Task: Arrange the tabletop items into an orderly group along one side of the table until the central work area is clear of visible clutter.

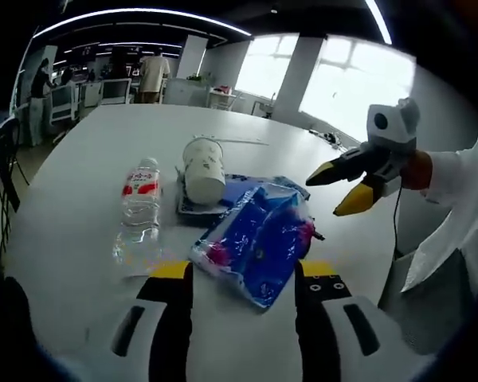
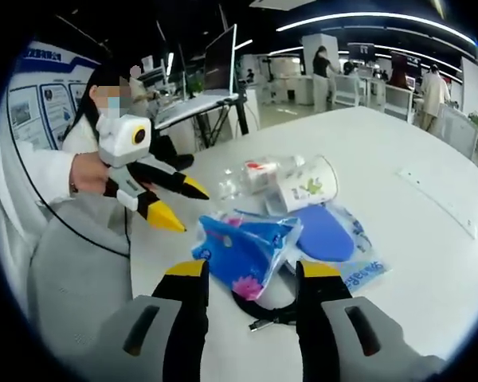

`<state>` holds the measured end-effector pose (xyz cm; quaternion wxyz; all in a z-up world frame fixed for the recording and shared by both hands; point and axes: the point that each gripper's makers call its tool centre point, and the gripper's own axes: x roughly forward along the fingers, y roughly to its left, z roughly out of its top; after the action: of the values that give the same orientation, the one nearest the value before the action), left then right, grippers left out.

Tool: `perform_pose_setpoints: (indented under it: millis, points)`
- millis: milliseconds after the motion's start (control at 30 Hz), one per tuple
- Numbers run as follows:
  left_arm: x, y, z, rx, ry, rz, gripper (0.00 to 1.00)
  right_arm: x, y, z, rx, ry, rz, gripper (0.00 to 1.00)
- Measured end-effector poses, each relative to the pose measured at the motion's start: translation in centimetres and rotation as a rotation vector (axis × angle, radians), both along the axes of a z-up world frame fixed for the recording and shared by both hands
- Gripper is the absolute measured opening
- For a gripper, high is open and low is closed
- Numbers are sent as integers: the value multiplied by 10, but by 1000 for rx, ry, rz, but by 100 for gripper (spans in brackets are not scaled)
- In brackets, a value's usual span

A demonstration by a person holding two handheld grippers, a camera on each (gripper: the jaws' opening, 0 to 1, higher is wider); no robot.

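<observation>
So the clutter sits in one loose clump on the white desk [image 1: 80,159]. From the left gripper view you get the clear water bottle [image 1: 140,208] with a red label lying on its side, a white paper cup [image 1: 204,169] tipped over next to it with its base resting on a flat blue item [image 1: 235,191], and a blue plastic packet [image 1: 259,243] with pink flowers closest to the camera, partly over that blue item. The left gripper [image 1: 243,274] has its fingers spread wide, nothing between them, the packet's near end just past the tips.

The right gripper view gives stuff the other one hides — a black cable [image 2: 263,312] curling out from under the packet [image 2: 243,253] on the desk [image 2: 414,263], and a long thin ruler-like strip [image 2: 435,200] lying well apart from the pile. The cup [image 2: 307,185] shows a green print on its side here, with the bottle [image 2: 259,175] just behind it. The right gripper [image 2: 248,274] is also spread, empty, hovering over the packet's near edge.

Each gripper shows up in the other's view too, held in the air off the desk edge, yellow tips parted.

Room-wise — the pile sits near the person's edge of the desk, and beyond it is a big bare stretch of desk.
</observation>
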<state>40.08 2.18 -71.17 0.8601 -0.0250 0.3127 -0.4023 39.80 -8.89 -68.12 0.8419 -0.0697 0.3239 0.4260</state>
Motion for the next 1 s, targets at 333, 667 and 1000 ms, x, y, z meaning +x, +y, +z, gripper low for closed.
perform_pose_setpoints:
  millis: [333, 667, 1000]
  points:
    - [0, 0, -16, 23, 48, 29, 41, 3, -2, -12, -6, 21, -17, 39]
    - [-2, 1, -29, 38, 80, 49, 32, 5, -1, -23, -15, 36, -21, 33]
    - [-3, 0, -32, 46, 87, 50, 20, 7, -3, -34, -30, 48, -30, 14]
